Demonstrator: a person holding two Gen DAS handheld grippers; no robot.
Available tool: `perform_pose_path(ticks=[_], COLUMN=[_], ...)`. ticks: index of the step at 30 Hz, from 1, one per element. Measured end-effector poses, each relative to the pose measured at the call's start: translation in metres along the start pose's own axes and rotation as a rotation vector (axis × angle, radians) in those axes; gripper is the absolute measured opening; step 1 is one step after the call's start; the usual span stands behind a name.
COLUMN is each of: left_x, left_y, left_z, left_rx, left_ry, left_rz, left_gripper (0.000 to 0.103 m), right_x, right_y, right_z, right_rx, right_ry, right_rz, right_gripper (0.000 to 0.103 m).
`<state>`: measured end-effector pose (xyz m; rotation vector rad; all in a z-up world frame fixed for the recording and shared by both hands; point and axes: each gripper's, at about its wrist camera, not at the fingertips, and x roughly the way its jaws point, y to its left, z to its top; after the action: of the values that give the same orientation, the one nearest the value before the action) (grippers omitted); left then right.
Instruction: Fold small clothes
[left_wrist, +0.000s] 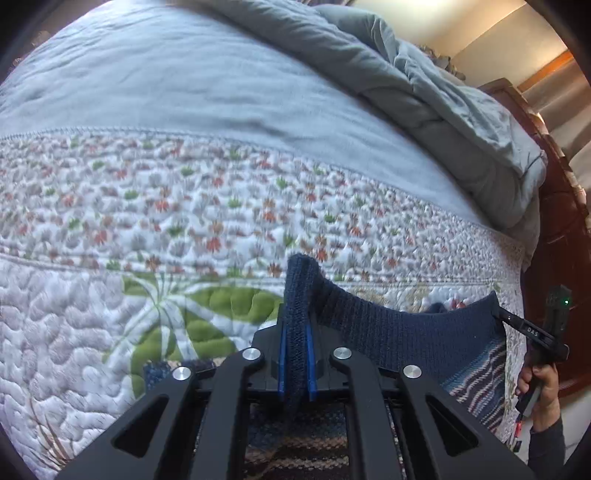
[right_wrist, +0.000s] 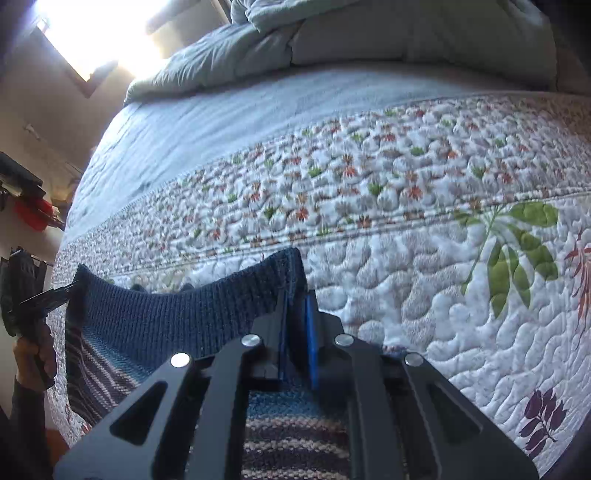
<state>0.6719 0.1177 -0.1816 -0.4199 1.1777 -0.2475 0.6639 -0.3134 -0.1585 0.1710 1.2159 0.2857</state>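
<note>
A small knitted garment with a dark navy ribbed band (left_wrist: 402, 332) and a striped body (left_wrist: 476, 384) hangs stretched between my two grippers above the bed. My left gripper (left_wrist: 295, 314) is shut on one corner of the navy band. My right gripper (right_wrist: 295, 314) is shut on the other corner (right_wrist: 284, 273). In the left wrist view the right gripper (left_wrist: 517, 325) shows at the far right, holding its corner. In the right wrist view the left gripper (right_wrist: 55, 295) shows at the far left. The striped body (right_wrist: 291, 432) hangs below the jaws.
A quilted floral bedspread (left_wrist: 184, 221) covers the bed under the garment, with a plain blue sheet (left_wrist: 166, 81) beyond it. A rumpled grey duvet (left_wrist: 443, 110) lies at the far side. A dark wooden bed frame (left_wrist: 554, 240) stands at the right.
</note>
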Motion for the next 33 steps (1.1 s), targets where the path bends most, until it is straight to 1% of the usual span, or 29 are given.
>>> perform_pose_path(ticks=[2, 4, 8, 14, 24, 26, 27, 28, 29, 30, 31, 32, 33], left_x=[-0.004, 0.000, 0.015, 0.030, 0.039, 0.041, 0.039, 0.035, 0.024, 0.016, 0.002, -0.017, -0.028], left_y=[0.001, 0.003, 0.014, 0.022, 0.026, 0.027, 0.027, 0.028, 0.027, 0.026, 0.022, 0.017, 0.013], left_z=[0.004, 0.004, -0.004, -0.005, -0.009, -0.011, -0.012, -0.012, -0.014, -0.015, -0.019, -0.028, -0.035], left_rx=[-0.006, -0.010, -0.031, -0.040, -0.052, -0.050, -0.052, -0.059, -0.067, -0.064, -0.037, 0.011, 0.040], left_ry=[-0.006, 0.002, 0.024, 0.055, 0.078, 0.091, 0.088, 0.078, 0.053, 0.036, 0.006, -0.033, -0.053], left_rz=[-0.004, 0.009, 0.020, 0.030, 0.036, 0.040, 0.041, 0.038, 0.032, 0.032, 0.038, 0.045, 0.047], left_gripper=[0.008, 0.008, 0.008, 0.008, 0.008, 0.010, 0.012, 0.018, 0.025, 0.034, 0.038, 0.043, 0.045], right_x=[-0.002, 0.001, 0.015, 0.029, 0.052, 0.056, 0.055, 0.049, 0.038, 0.027, 0.016, 0.001, -0.006], right_y=[0.001, 0.002, 0.008, 0.002, -0.003, -0.006, -0.006, -0.005, -0.005, -0.004, -0.003, -0.003, -0.006], right_z=[0.003, 0.005, 0.006, 0.010, 0.006, 0.003, 0.001, -0.001, -0.003, -0.005, -0.008, -0.015, -0.021], right_rx=[0.001, -0.004, -0.017, 0.007, 0.032, 0.036, 0.037, 0.045, 0.053, 0.048, 0.036, 0.028, 0.027], right_ry=[-0.011, -0.013, 0.001, 0.021, 0.063, 0.086, 0.086, 0.063, 0.033, 0.007, -0.016, -0.034, -0.029], right_rz=[0.003, -0.001, -0.019, -0.029, -0.049, -0.047, -0.059, -0.059, -0.043, -0.029, -0.019, 0.006, 0.020], right_gripper=[0.008, 0.008, 0.008, 0.008, 0.008, 0.011, 0.016, 0.030, 0.037, 0.046, 0.046, 0.046, 0.046])
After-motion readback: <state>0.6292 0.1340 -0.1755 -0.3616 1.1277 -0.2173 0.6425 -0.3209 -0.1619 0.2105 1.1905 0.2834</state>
